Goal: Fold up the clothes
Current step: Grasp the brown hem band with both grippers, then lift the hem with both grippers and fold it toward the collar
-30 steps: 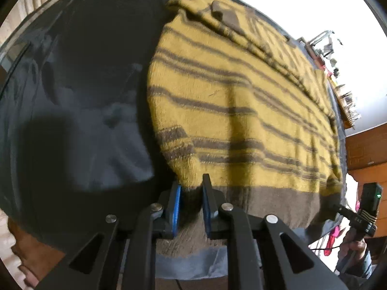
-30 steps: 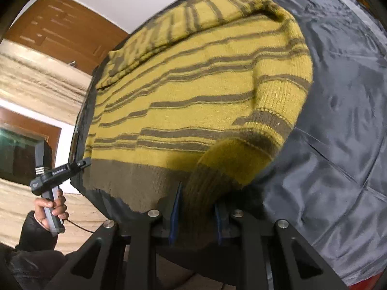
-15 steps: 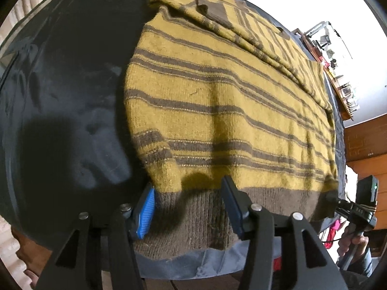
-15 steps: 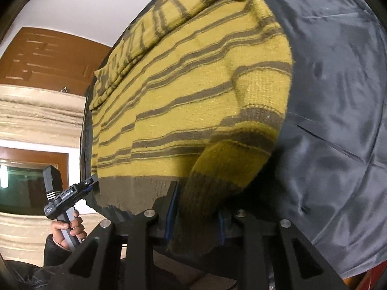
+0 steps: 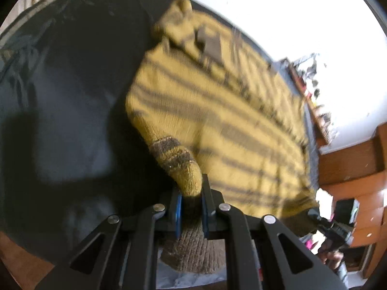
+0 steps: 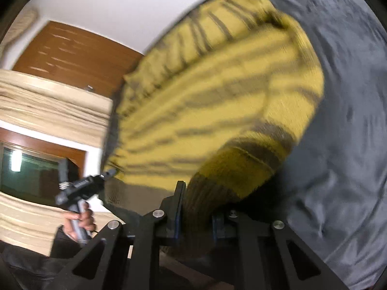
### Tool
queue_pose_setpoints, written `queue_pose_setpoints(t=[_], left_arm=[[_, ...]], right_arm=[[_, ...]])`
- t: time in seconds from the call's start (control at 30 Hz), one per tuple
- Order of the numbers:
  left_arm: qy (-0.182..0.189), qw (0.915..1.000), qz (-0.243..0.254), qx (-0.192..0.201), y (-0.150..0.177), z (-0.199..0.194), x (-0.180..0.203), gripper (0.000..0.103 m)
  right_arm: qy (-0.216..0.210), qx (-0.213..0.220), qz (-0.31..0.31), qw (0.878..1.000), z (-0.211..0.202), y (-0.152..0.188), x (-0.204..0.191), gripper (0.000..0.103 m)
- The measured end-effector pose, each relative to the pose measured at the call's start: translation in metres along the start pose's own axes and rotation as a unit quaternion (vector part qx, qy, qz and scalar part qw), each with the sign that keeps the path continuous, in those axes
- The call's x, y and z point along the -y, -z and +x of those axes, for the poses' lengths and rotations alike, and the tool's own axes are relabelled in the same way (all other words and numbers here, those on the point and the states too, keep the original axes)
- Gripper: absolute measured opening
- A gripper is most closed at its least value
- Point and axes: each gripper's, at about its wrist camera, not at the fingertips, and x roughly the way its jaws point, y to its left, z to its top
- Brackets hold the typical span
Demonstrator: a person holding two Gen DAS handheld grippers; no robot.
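Note:
A mustard-yellow knitted sweater with brown stripes and a brown hem lies spread on a dark cloth-covered surface. My left gripper is closing, its blue pads pressing the hem's left corner, which is bunched and lifted. In the right wrist view the same sweater rises toward my right gripper, whose jaws are closing with the brown hem's right corner pinched between the pads. Each view shows the other gripper at the opposite hem corner: the right gripper and the left gripper. Both frames are motion-blurred.
The dark cover stretches beyond the sweater on both sides. Wooden drawers and a cluttered shelf stand past the far right. A wooden door, beige striped curtains and a hand on the left gripper's handle also show.
The left jaws spread wide over the hem half a second ago and have now closed on its corner. Both grippers have risen, pulling the hem corners up off the surface.

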Motion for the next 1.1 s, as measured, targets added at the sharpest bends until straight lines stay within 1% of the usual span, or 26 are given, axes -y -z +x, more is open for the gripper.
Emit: queue_pose_setpoints(t=[0.03,0.1,0.17,0.23,0.4,0.57,0.73,0.87,0.93,1.1], left_arm=[[0.008,0.9999,-0.007,0.01,-0.007,-0.008,-0.001,0.014],[0.022,0.9991,-0.015,0.032,-0.023,-0.021,0.003,0.014],[0.027,0.9983,-0.008,0.05,-0.036,-0.037,0.005,0.014],[0.032,0.9975,-0.001,0.063,-0.053,-0.041,0.012,0.014],[0.043,0.9955,0.005,0.085,-0.089,-0.052,0.025,0.014],[0.062,0.9932,0.014,0.098,-0.142,-0.042,0.044,0.014],[0.067,0.9919,0.026,0.105,-0.195,-0.023,0.06,0.014],[0.061,0.9947,0.02,0.08,-0.242,0.018,0.065,0.014],[0.048,0.9961,0.023,0.07,-0.263,0.039,0.066,0.014],[0.031,0.998,0.018,0.052,-0.301,0.084,0.062,0.014]], right_arm=[[-0.01,0.011,-0.005,1.0,-0.006,-0.006,-0.004,0.019],[-0.014,0.029,-0.021,0.999,-0.014,-0.021,-0.014,0.019],[-0.016,0.046,-0.035,0.998,-0.021,-0.034,-0.023,0.019],[-0.012,0.061,-0.046,0.997,-0.025,-0.049,-0.03,0.019],[0.019,0.092,-0.064,0.993,-0.03,-0.082,-0.04,0.019],[0.072,0.141,-0.075,0.985,-0.035,-0.128,-0.056,0.019],[0.119,0.193,-0.081,0.97,-0.036,-0.178,-0.07,0.019],[0.167,0.229,-0.083,0.955,-0.025,-0.221,-0.078,0.019],[0.196,0.234,-0.083,0.949,-0.012,-0.244,-0.08,0.019],[0.244,0.227,-0.076,0.94,0.025,-0.287,-0.075,0.019]])
